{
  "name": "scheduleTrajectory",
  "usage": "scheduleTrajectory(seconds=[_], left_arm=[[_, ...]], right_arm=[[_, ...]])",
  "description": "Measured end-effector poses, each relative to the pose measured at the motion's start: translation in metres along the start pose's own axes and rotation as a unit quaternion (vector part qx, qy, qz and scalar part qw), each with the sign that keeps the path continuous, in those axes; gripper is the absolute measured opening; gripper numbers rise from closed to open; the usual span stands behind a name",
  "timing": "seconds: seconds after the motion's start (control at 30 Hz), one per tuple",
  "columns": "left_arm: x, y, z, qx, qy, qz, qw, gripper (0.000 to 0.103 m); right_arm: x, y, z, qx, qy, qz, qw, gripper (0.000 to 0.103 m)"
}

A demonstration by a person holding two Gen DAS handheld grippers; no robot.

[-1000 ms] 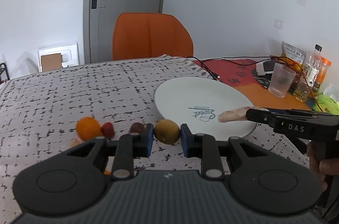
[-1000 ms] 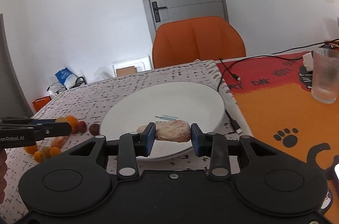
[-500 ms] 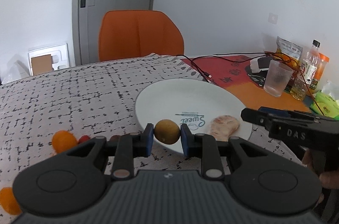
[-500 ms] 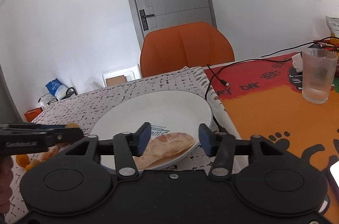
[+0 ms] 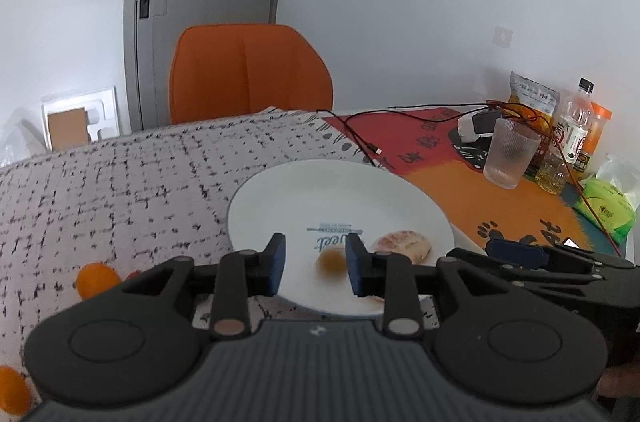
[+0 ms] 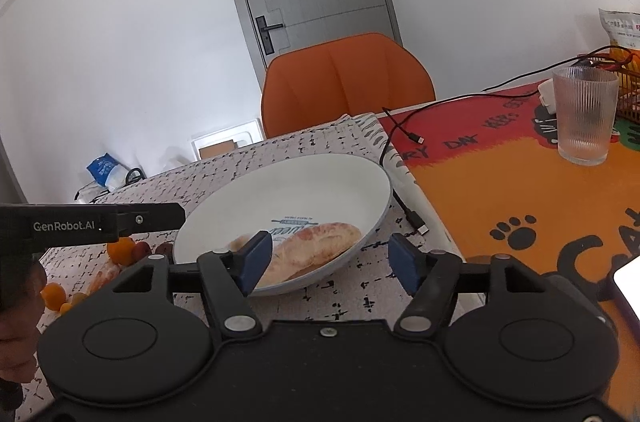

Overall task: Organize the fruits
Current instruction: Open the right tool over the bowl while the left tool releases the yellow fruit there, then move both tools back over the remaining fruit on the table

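A small brown-yellow fruit point(image 5: 331, 261) — blurred — lies on the white plate point(image 5: 280, 198) beside a peeled pinkish citrus segment point(image 5: 401, 244); orange fruits point(image 5: 97, 278) sit on the table to the plate's left.

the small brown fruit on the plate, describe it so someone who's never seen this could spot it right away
Find the big white plate on the black-and-white checked tablecloth. Two things lie on its near part; the small brown fruit sits between the left gripper fingers. It is round, dull brown and blurred, while its neighbour, the peeled citrus piece, is pale pink-orange and larger.
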State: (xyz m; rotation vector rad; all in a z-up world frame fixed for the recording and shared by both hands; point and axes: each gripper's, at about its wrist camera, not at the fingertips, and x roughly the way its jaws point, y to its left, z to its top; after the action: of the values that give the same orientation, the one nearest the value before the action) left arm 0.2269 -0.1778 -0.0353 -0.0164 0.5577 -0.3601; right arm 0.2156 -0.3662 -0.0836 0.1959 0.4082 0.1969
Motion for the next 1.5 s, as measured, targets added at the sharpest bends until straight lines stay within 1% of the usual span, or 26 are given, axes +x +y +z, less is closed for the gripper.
scheduleTrajectory(seconds=[0.1,0.13,0.2,0.23,0.27,0.3,0.33,0.37,0.4,0.47,0.57,0.77,1.03,1.3,1.5], left_arm=[[-0.004,0.005,-0.003,-0.006,0.007,0.008,0.9999,0.031],[-0.007,0.007,-0.004,-0.007,0.008,0.011,0.9999,0.034],[-0.012,0.011,-0.006,-0.011,0.007,0.02,0.9997,0.042],[-0.014,0.014,-0.006,-0.014,0.005,0.024,0.9996,0.05],[-0.017,0.016,-0.007,-0.017,0.002,0.028,0.9995,0.056],[-0.021,0.02,-0.008,-0.023,-0.002,0.031,0.9993,0.059],[-0.024,0.023,-0.009,-0.027,-0.004,0.035,0.999,0.064],[-0.026,0.026,-0.01,-0.031,-0.004,0.04,0.9987,0.068],[-0.029,0.029,-0.011,-0.034,-0.005,0.046,0.9984,0.07],[-0.034,0.035,-0.013,-0.042,-0.008,0.054,0.9976,0.077],[-0.042,0.045,-0.016,-0.053,-0.012,0.066,0.9963,0.082],[-0.058,0.057,-0.024,-0.061,-0.027,0.086,0.994,0.089],[-0.077,0.068,-0.034,-0.068,-0.037,0.106,0.9913,0.093],[-0.097,0.082,-0.044,-0.087,-0.046,0.107,0.9894,0.095],[-0.109,0.097,-0.053,-0.108,-0.048,0.111,0.9868,0.095]], right_arm=[[0.0,0.001,-0.001,0.004,0.0,0.0,1.0,0.071],[0.0,0.002,-0.002,0.005,0.0,0.001,1.0,0.072],[-0.001,0.004,-0.003,0.007,-0.002,0.002,1.0,0.078],[-0.002,0.005,-0.003,0.009,-0.003,0.003,1.0,0.08],[-0.002,0.005,-0.004,0.012,-0.004,0.004,1.0,0.084],[-0.003,0.006,-0.004,0.015,-0.005,0.005,1.0,0.088],[-0.004,0.006,-0.004,0.019,-0.006,0.005,1.0,0.09],[-0.004,0.006,-0.004,0.023,-0.007,0.005,1.0,0.095],[-0.005,0.007,-0.005,0.026,-0.009,0.005,1.0,0.099],[-0.006,0.009,-0.005,0.027,-0.012,0.003,1.0,0.103],[-0.007,0.015,-0.005,0.022,-0.011,-0.002,1.0,0.103],[-0.008,0.027,-0.006,0.015,-0.01,-0.017,1.0,0.103],[-0.014,0.042,-0.008,0.003,-0.019,-0.016,1.0,0.103],[-0.015,0.063,-0.009,-0.02,-0.013,0.007,1.0,0.103],[-0.013,0.074,-0.011,-0.02,0.001,0.029,0.999,0.103]])
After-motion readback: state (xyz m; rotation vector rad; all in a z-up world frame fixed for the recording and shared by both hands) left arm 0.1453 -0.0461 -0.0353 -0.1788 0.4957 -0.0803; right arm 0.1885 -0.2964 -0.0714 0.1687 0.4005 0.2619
